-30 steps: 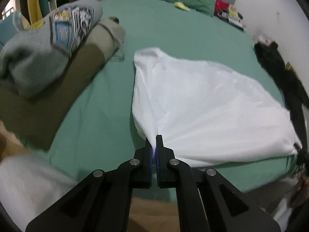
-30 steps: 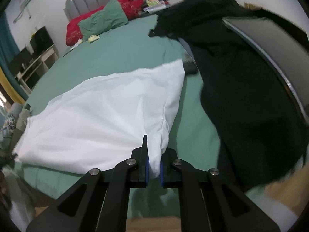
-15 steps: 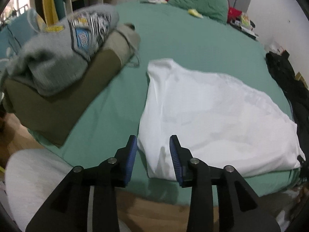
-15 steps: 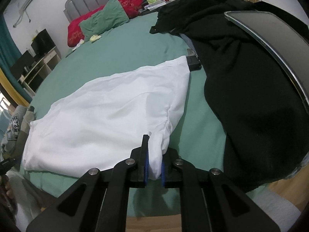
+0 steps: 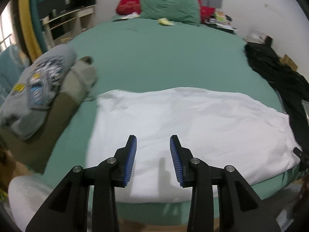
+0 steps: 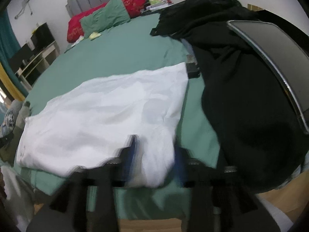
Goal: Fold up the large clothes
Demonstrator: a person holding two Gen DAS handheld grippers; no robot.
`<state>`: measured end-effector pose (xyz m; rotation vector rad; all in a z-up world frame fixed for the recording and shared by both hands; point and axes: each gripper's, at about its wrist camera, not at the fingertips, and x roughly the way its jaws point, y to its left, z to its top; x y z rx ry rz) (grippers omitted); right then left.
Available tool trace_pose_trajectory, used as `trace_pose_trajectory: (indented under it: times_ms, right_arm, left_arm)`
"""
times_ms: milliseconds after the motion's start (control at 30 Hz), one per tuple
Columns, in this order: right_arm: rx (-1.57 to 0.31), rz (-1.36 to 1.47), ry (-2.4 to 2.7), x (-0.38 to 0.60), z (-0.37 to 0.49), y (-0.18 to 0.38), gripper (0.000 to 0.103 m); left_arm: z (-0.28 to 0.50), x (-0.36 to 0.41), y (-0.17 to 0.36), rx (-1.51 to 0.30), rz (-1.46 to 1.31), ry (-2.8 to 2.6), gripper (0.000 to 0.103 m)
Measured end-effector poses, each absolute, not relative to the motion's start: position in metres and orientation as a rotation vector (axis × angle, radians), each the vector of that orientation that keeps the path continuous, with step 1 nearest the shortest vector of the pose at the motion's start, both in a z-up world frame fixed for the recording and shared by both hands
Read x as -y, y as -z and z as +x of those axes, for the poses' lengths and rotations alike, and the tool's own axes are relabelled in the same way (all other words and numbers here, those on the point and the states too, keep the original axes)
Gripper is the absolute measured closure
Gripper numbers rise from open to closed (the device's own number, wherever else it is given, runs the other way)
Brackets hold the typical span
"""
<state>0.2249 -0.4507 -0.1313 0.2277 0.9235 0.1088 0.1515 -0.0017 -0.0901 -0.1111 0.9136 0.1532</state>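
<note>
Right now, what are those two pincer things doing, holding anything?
Left gripper: open, holding nothing, above the white cloth.
Right gripper: jaws have just opened; the cloth's corner lies loose between them, not pinched.

Green pillow [image 5: 170,7] and red pillow [image 5: 129,3] lie at the bed's [image 5: 154,54] head.

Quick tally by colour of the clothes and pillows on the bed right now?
White: 1, the white garment
Black: 1, the black clothes heap
Grey: 1, the grey printed sweatshirt
Olive: 1, the olive garment under it
Green: 1, the green pillow
Red: 1, the red pillow
Total: 6
</note>
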Motion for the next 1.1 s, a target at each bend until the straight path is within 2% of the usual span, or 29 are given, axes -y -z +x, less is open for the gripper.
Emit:
trace_pose_trajectory:
  times_ms: [33,300,467,700,900,1033,1100]
  right_arm:
    - [-0.905,0.259,-0.112,0.455,0.225,0.13,0.028]
    - [-0.914,0.513,-0.212,0.467,0.247,0.145,0.028]
    - [-0.939,0.506,-0.255,0.449,0.265,0.16,0.027]
    - [-0.935,0.55,-0.382,0.423,0.267,0.162,0.016]
    - [-0.938,0.657,-0.532,0.405,0.267,0.169,0.016]
    - [-0.94,0.521,-0.525,0.377,0.263,0.167,0.016]
    - [-0.929,0.544,-0.513,0.376,0.264,0.167,0.016]
  left_arm:
    - [0.156,0.01,0.09,-0.91,-0.098,-0.128,0.064]
    - [0.178,0.051,0.106,-0.912,-0.041,0.006,0.064]
    - [0.189,0.066,0.12,-0.944,-0.096,0.124,0.062]
    - [0.201,0.098,0.156,-1.032,-0.129,0.216,0.061]
    - [0.202,0.109,0.169,-0.991,-0.106,0.124,0.061]
    - [0.204,0.112,0.171,-0.989,-0.111,0.104,0.061]
    - [0.204,0.112,0.171,-0.986,-0.11,0.102,0.061]
